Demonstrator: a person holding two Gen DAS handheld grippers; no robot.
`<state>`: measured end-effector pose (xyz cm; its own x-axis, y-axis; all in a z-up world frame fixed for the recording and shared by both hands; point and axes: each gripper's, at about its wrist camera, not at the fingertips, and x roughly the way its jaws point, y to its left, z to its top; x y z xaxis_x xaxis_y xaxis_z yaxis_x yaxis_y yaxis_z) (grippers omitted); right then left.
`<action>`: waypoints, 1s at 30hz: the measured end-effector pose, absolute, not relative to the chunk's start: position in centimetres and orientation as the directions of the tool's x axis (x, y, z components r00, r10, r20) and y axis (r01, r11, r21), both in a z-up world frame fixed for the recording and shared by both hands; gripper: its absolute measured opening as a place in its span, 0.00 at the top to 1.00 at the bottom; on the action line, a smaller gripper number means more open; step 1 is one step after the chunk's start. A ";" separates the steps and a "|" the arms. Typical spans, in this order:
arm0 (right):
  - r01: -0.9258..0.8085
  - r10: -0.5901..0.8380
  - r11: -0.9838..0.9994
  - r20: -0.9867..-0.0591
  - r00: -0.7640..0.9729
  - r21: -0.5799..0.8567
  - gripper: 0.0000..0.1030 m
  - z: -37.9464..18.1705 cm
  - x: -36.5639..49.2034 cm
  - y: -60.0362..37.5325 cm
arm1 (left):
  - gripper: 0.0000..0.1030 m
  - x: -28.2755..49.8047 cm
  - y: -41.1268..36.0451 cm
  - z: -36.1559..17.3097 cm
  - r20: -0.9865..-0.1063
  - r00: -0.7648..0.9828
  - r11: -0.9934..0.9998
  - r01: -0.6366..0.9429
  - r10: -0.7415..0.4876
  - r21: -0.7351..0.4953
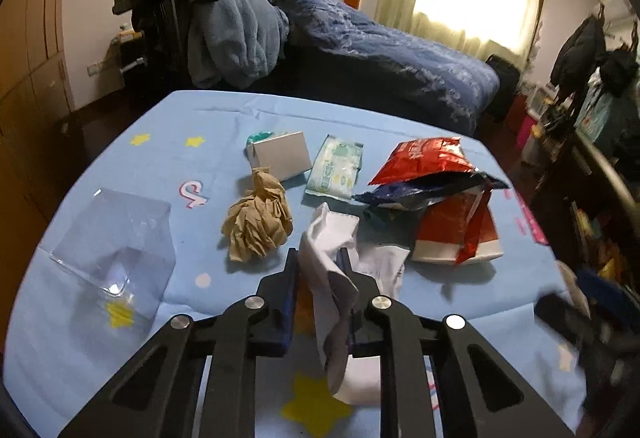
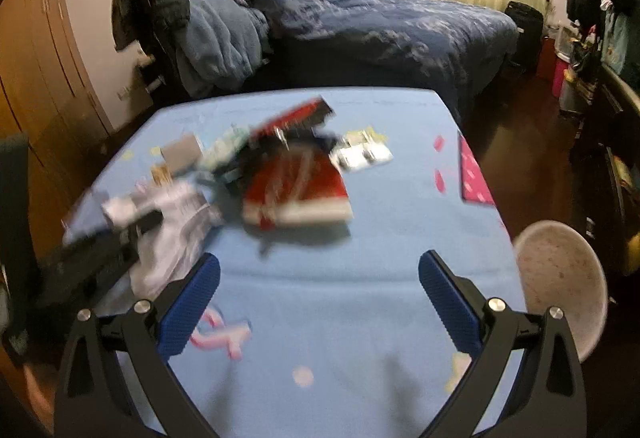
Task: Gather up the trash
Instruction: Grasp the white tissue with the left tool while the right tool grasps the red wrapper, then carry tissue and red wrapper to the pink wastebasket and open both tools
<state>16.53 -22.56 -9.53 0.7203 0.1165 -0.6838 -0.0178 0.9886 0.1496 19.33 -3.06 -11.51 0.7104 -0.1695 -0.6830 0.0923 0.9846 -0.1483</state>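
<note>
The left gripper [image 1: 318, 274] has its jaws nearly together, pinching a crumpled white wrapper [image 1: 340, 238]; the wrapper's lower end hangs down between the arms and hides part of the right-hand blue pad. No earlier picture is there to compare with.

The rest of the trash lies on the worktop [image 1: 200, 117], which is covered with a light blue cloth printed with yellow stars. Just beyond the held wrapper sits a brown crumpled paper ball [image 1: 258, 217], with a small white box [image 1: 282, 153] behind it and a pale tissue packet [image 1: 338, 169] to the box's right. A teal scrap behind the box is mostly hidden. Further right, red foil wrappers [image 1: 432, 165] are piled over a dark blue one, and what lies beneath them is hard to make out. A clear plastic container [image 1: 116, 238] stands at the left.

In the right wrist view everything is smeared by motion blur. The right gripper [image 2: 320, 270] has its jaws spread wide with nothing between them, over bare cloth. A round stool seat [image 2: 560, 278] shows beside the worktop's right edge, partly cut off by the gripper arm.
</note>
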 end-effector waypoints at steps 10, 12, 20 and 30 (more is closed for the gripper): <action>-0.049 0.180 0.977 -0.671 0.720 0.209 0.08 -7.6 25.7 -21.8 | 0.84 17.4 -2.0 -9.3 -0.598 0.768 0.969 0.128 -0.231 -0.211; -0.031 0.173 0.977 -0.699 0.694 0.211 0.08 -7.9 28.2 -21.9 | 0.84 17.0 -1.9 -8.8 -0.584 0.777 0.967 0.134 -0.238 -0.215; 0.005 0.194 0.970 -0.789 0.584 0.242 0.17 -10.8 34.9 -21.2 | 0.83 16.6 -1.4 -8.1 -0.552 0.790 0.958 0.154 -0.266 -0.241; -0.082 0.261 0.959 -0.737 0.624 0.271 0.94 -10.2 32.8 -20.1 | 0.83 16.2 1.9 -8.3 -0.527 0.776 0.909 0.141 -0.348 -0.392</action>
